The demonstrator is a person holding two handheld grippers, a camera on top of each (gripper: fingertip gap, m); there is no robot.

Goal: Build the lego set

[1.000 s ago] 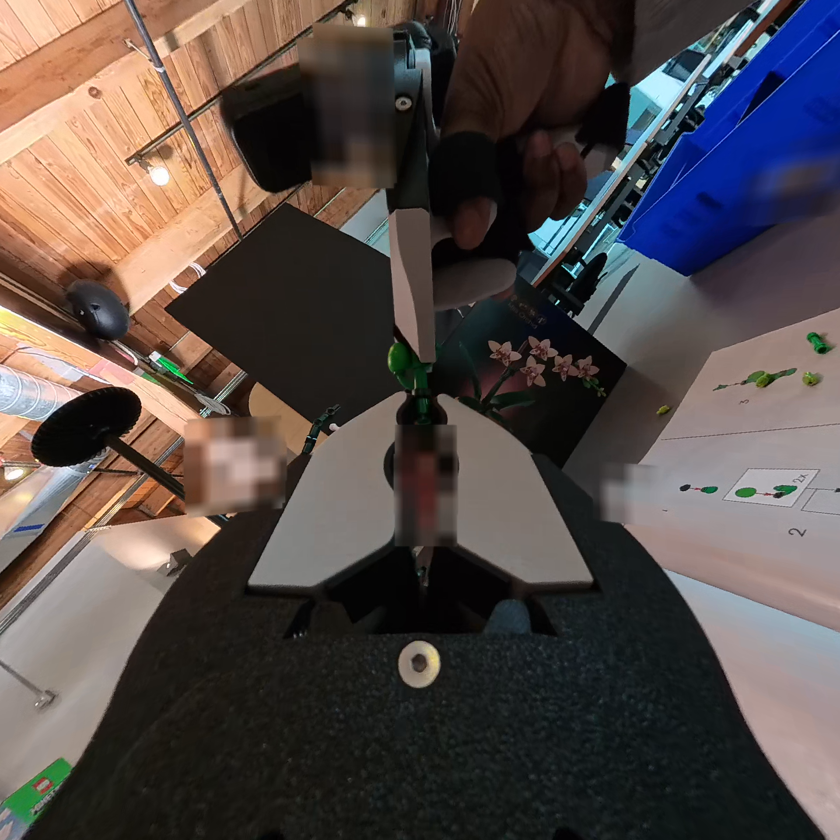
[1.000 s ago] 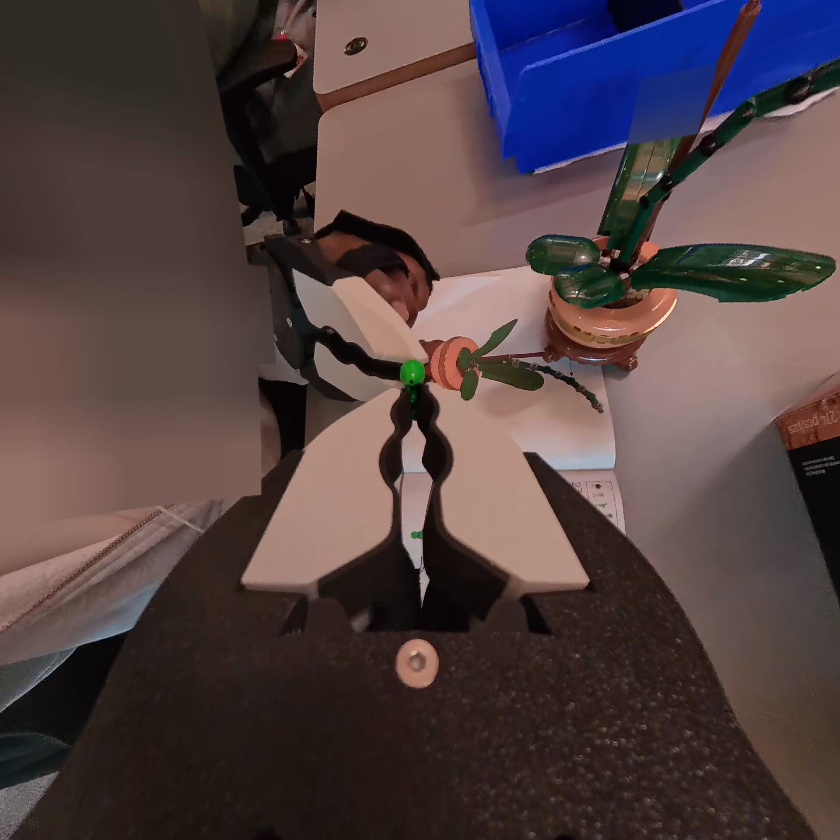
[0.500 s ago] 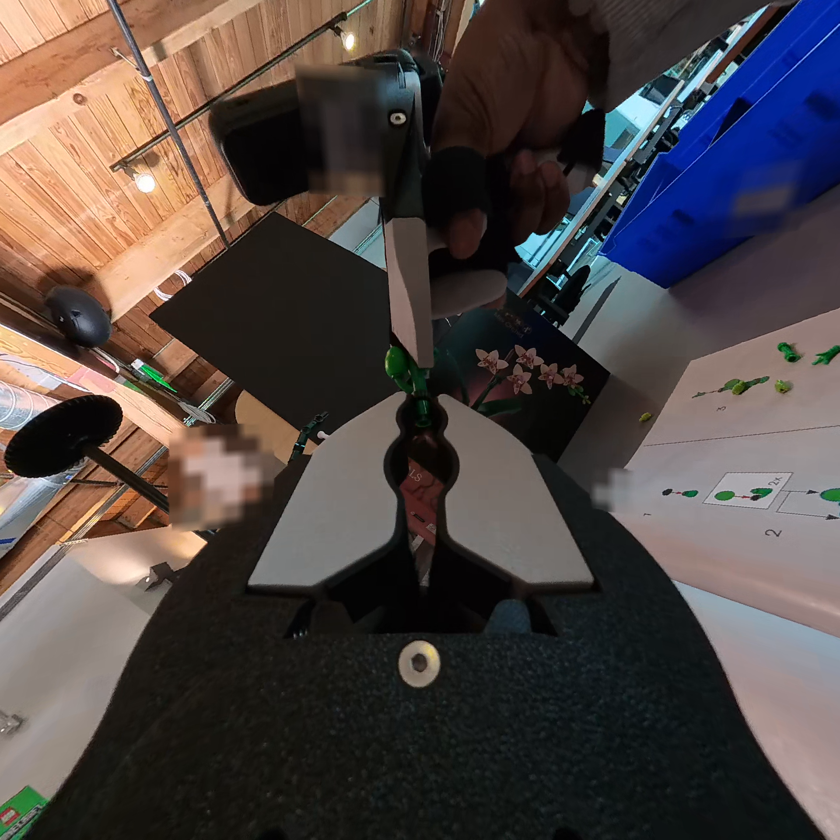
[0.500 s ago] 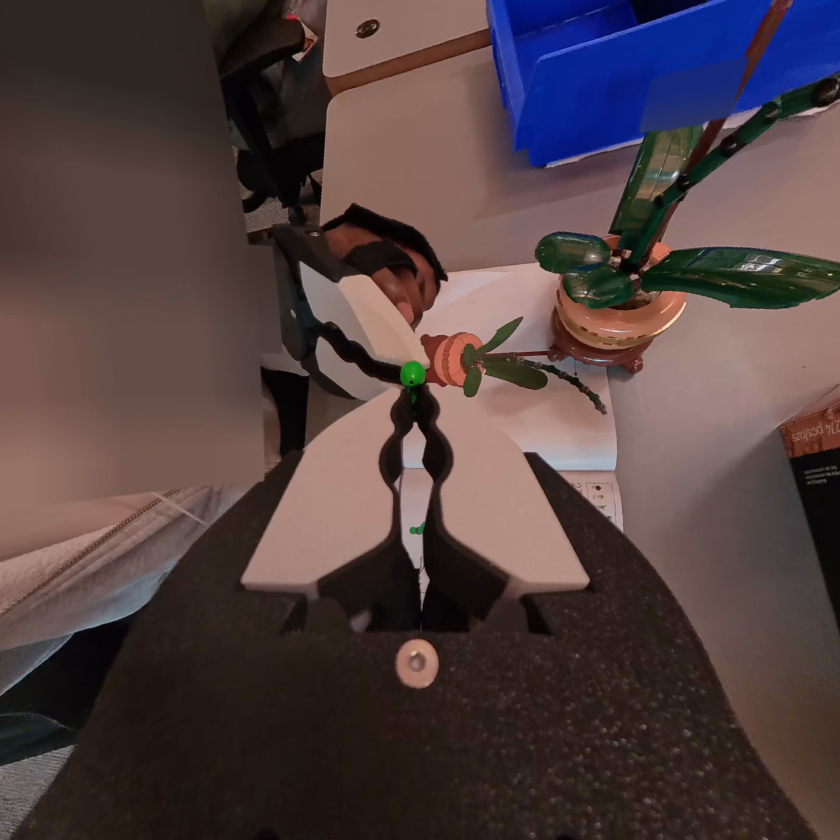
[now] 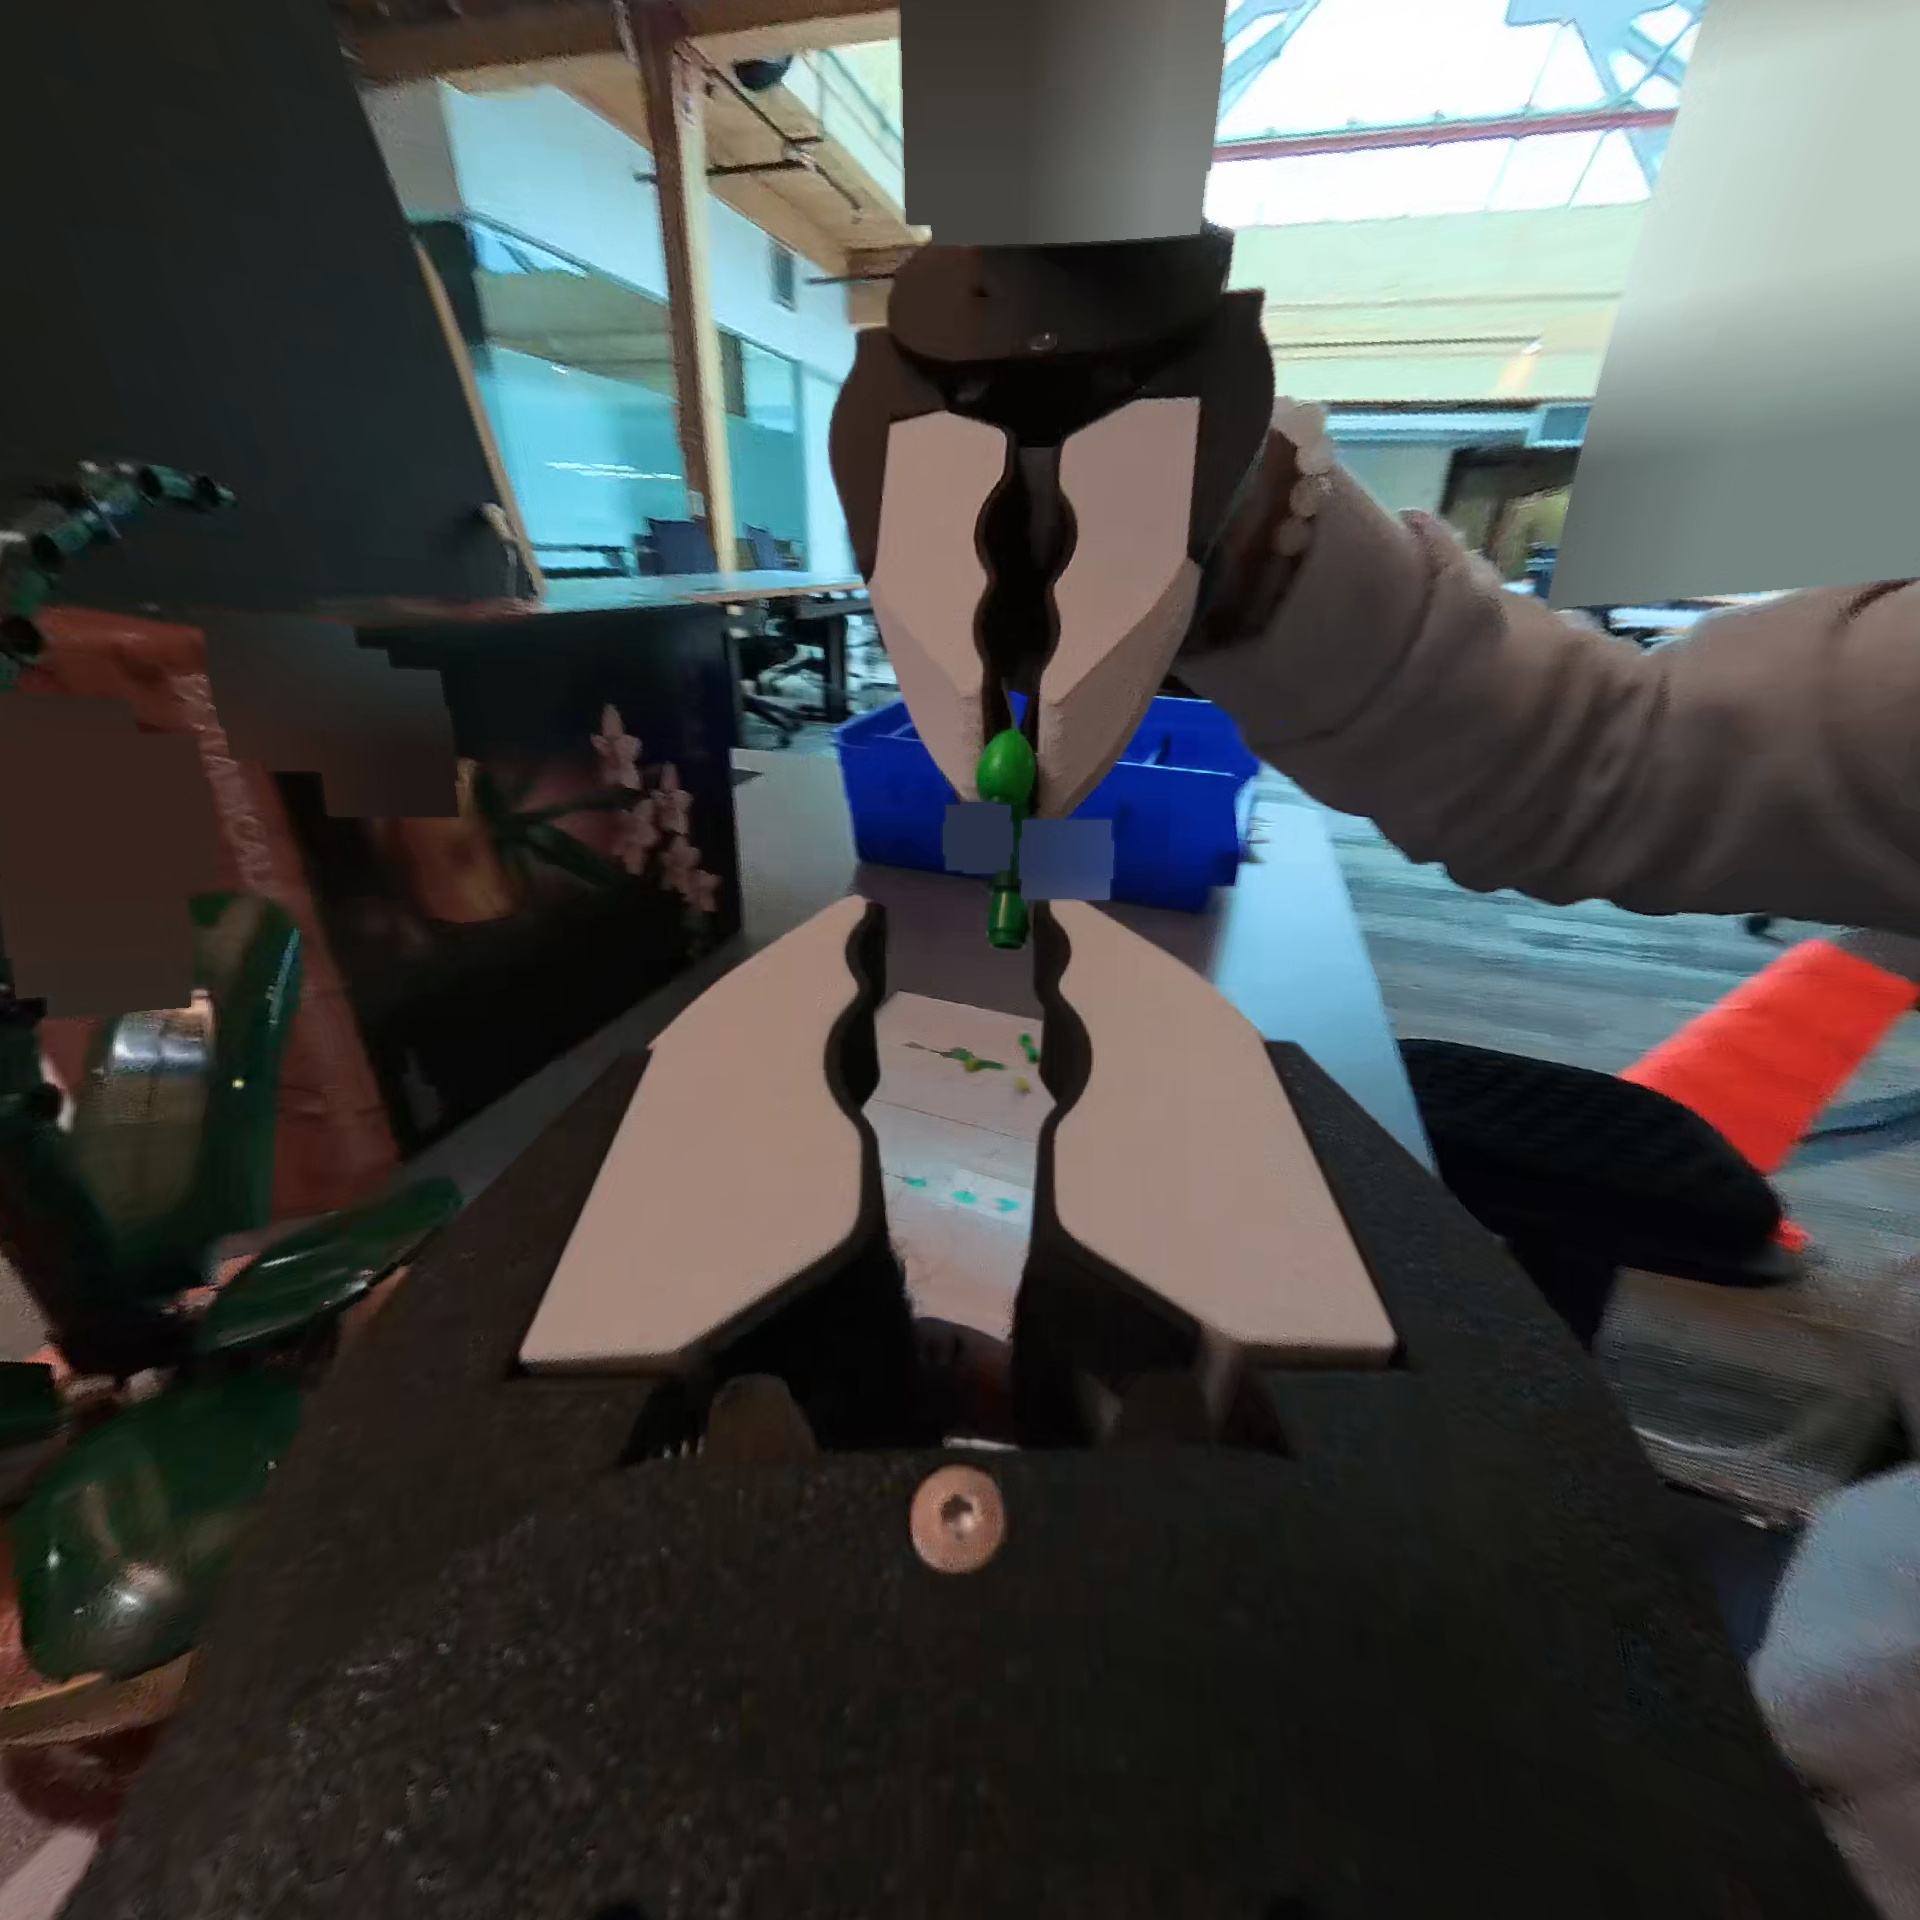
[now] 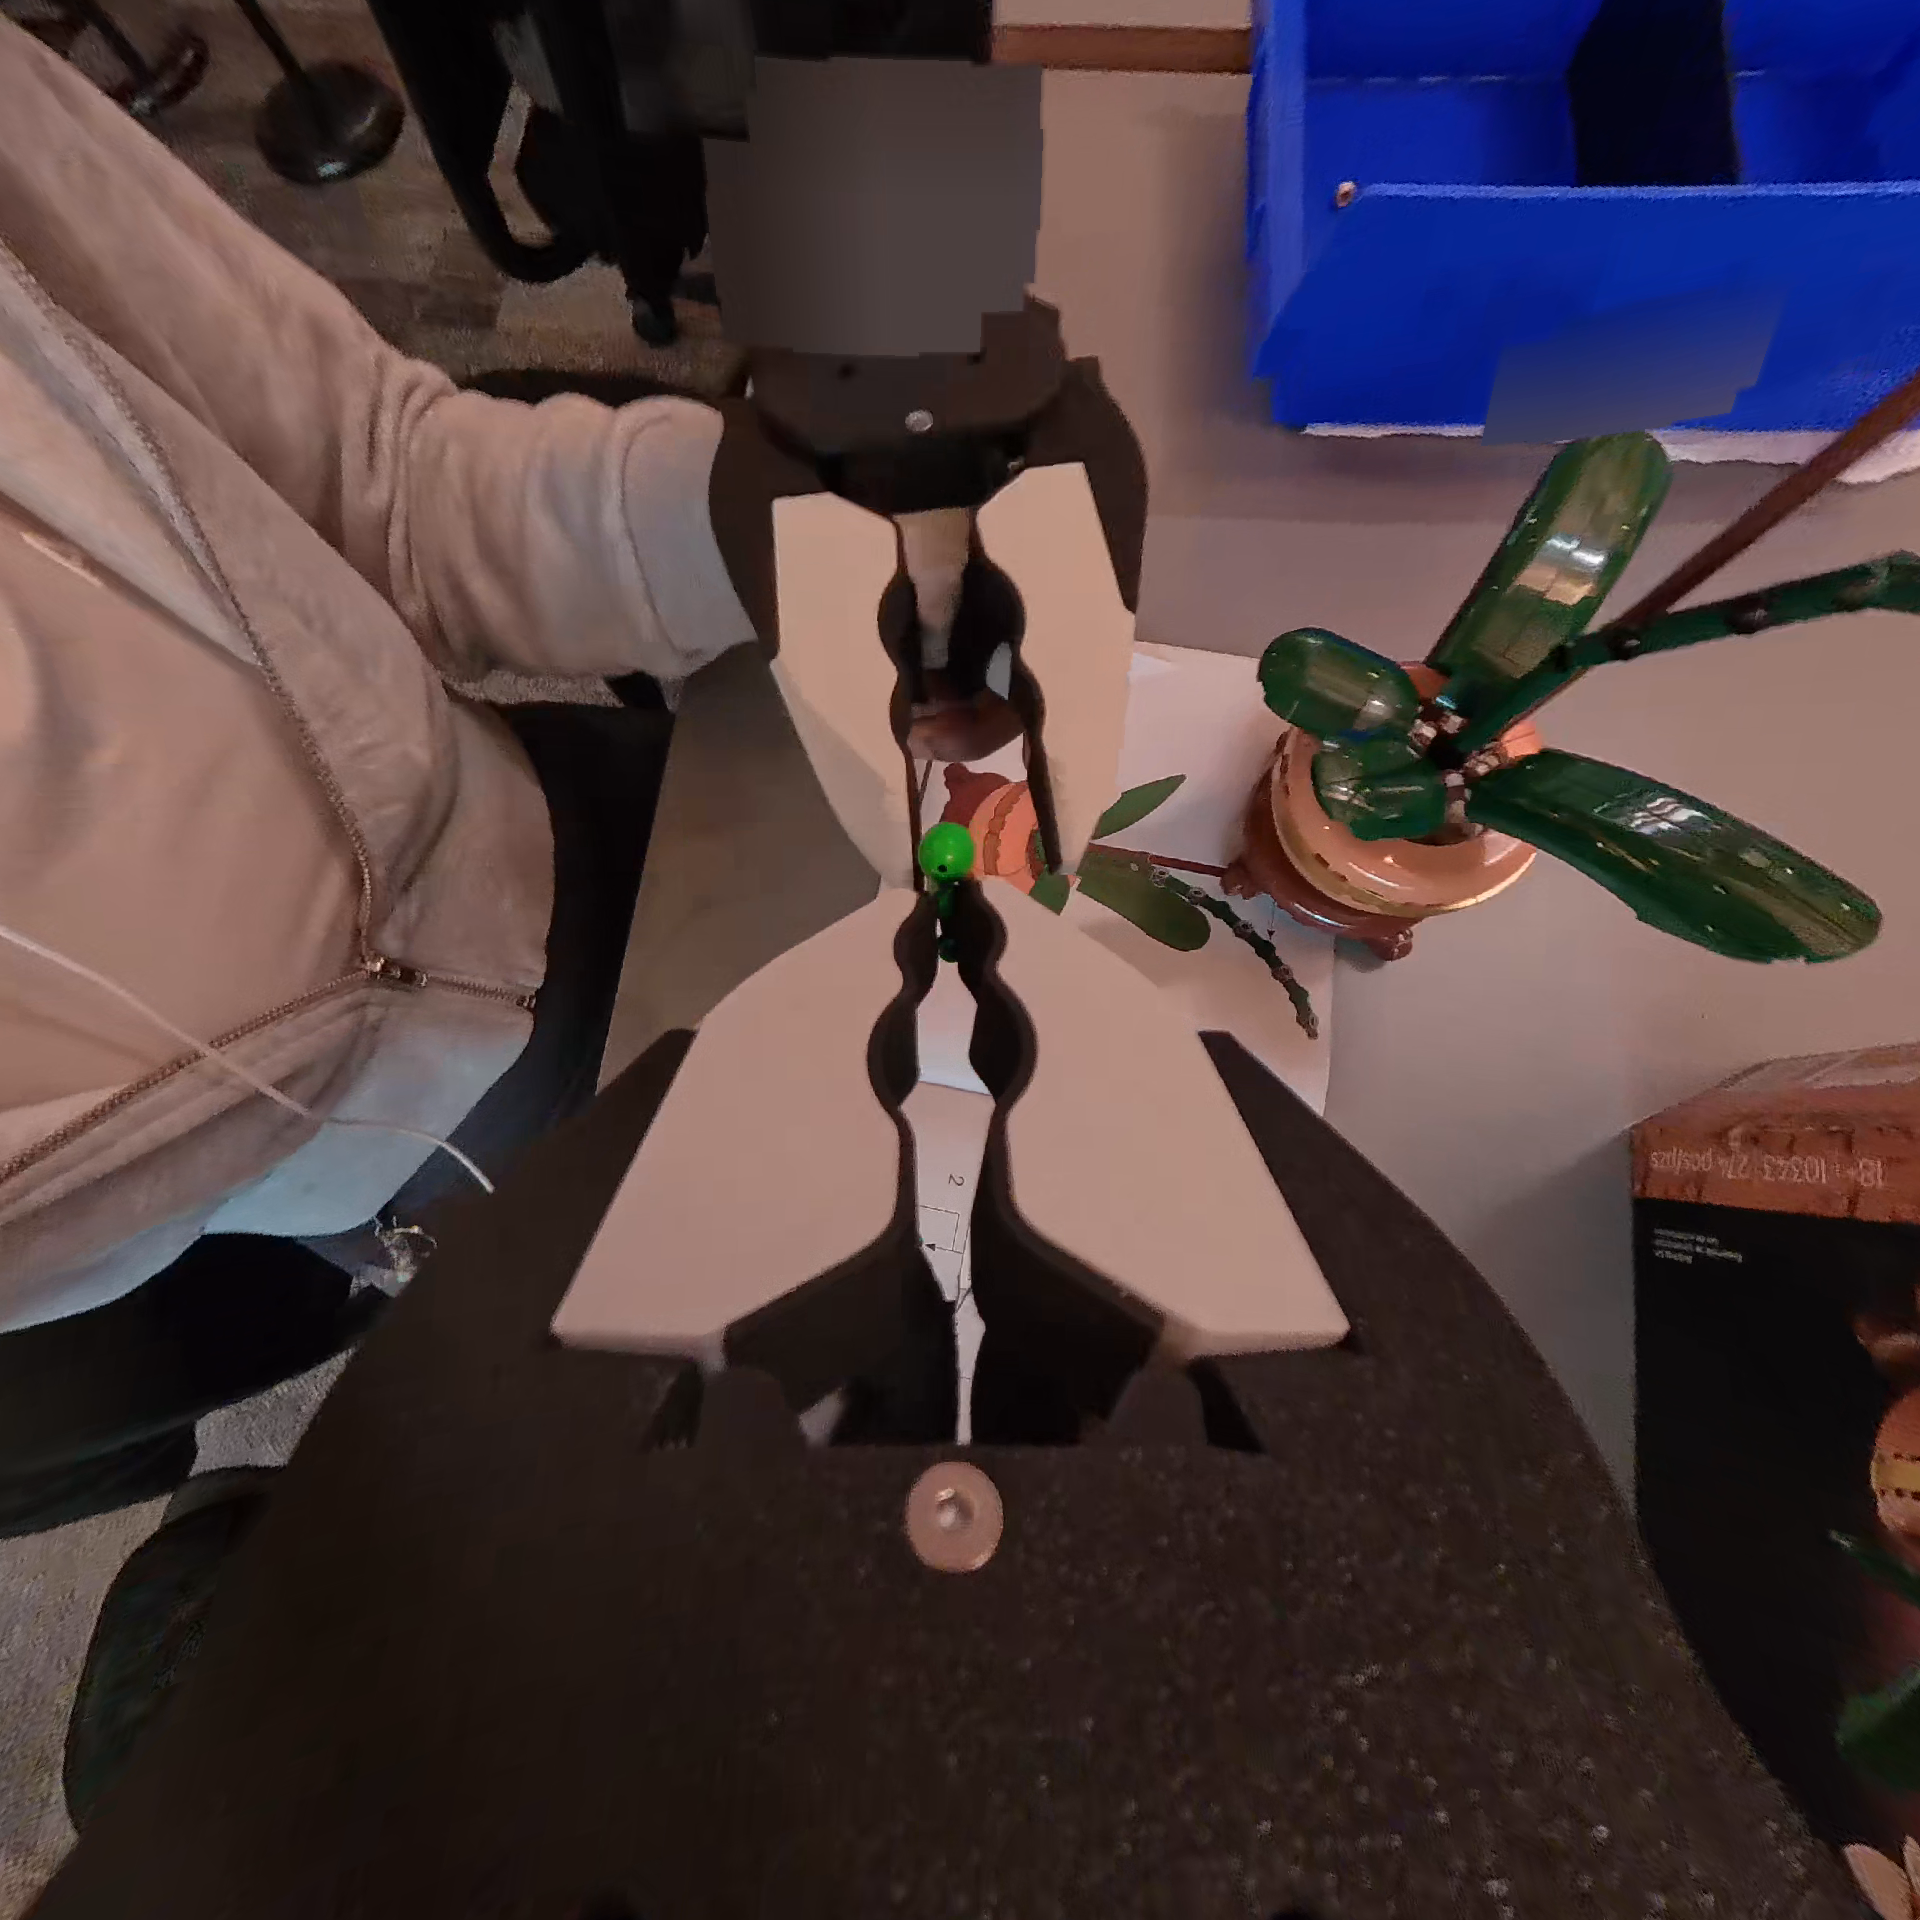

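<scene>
The right gripper (image 6: pixel 948 914) pinches a green stem piece (image 6: pixel 947 868); the left gripper (image 5: pixel 951 920), jaws apart, faces it, its right fingertip (image 5: pixel 1049 940) seemingly touching.

The left gripper (image 5: pixel 954 920) is standing with its fingers spread apart. The right gripper (image 6: pixel 948 914) is facing it tip to tip, pinching closed on a small green piece (image 6: pixel 947 854).

Writing stands on two things; its words are left unsaid. The box (image 6: pixel 1777 1299) at 4 o'clock in the right wrist view bears upside-down print on its brown top band and small white lines on its black face. The instruction sheet (image 6: pixel 945 1195) carries a step numeral between the gripper fingers.
</scene>
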